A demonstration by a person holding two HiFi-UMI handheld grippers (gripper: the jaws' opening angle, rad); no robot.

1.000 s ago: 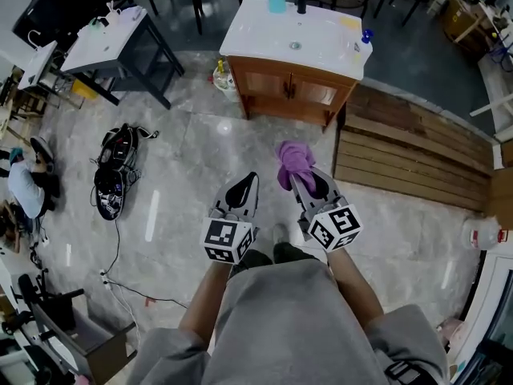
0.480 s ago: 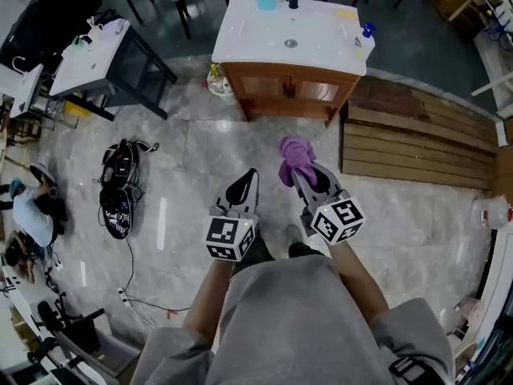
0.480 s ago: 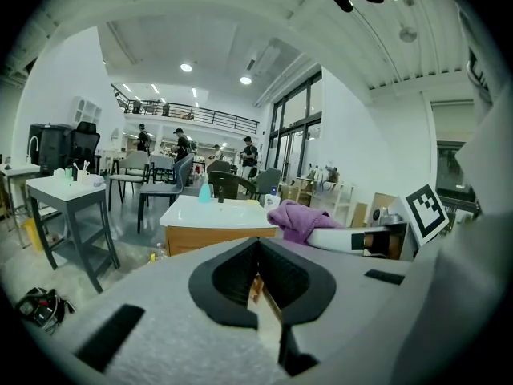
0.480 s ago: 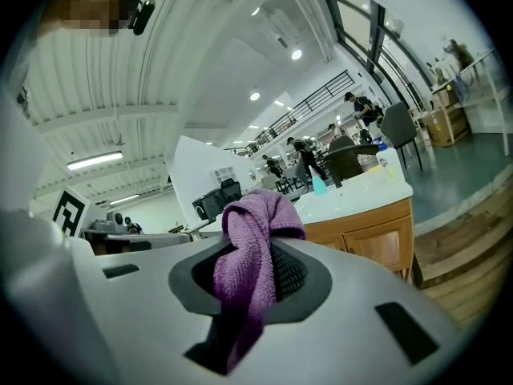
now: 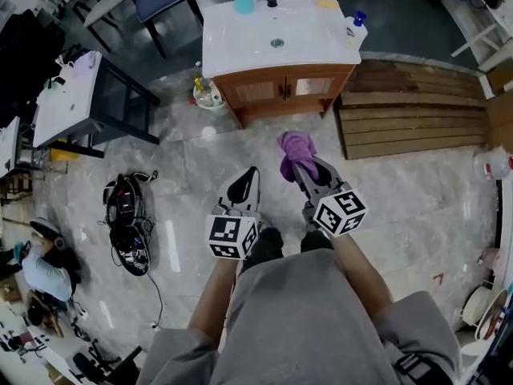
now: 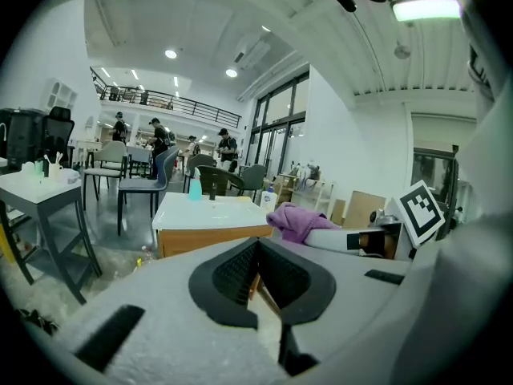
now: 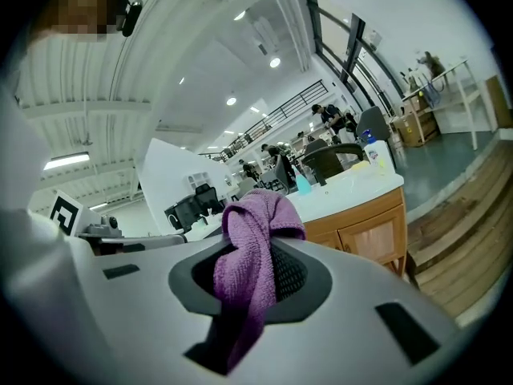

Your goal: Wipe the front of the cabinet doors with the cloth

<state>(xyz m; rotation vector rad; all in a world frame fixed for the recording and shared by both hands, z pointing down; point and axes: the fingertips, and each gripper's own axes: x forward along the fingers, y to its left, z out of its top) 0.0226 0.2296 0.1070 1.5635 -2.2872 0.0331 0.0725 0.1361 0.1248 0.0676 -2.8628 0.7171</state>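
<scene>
I see the wooden cabinet [image 5: 280, 95] across the floor [image 5: 401, 191], its doors [image 5: 258, 92] well apart from my grippers. My right gripper [image 5: 303, 171] has its jaws clenched on the purple cloth [image 5: 293, 147]; my left gripper [image 5: 247, 179] has its jaws pressed together, empty.

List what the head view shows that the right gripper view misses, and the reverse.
Head view only: the black bag on the floor and the person's shoes. Right gripper view only: ceiling lights and a balcony railing far behind. Both: the right gripper shut on the purple cloth, and the wooden cabinet ahead, apart from the cloth.
</scene>
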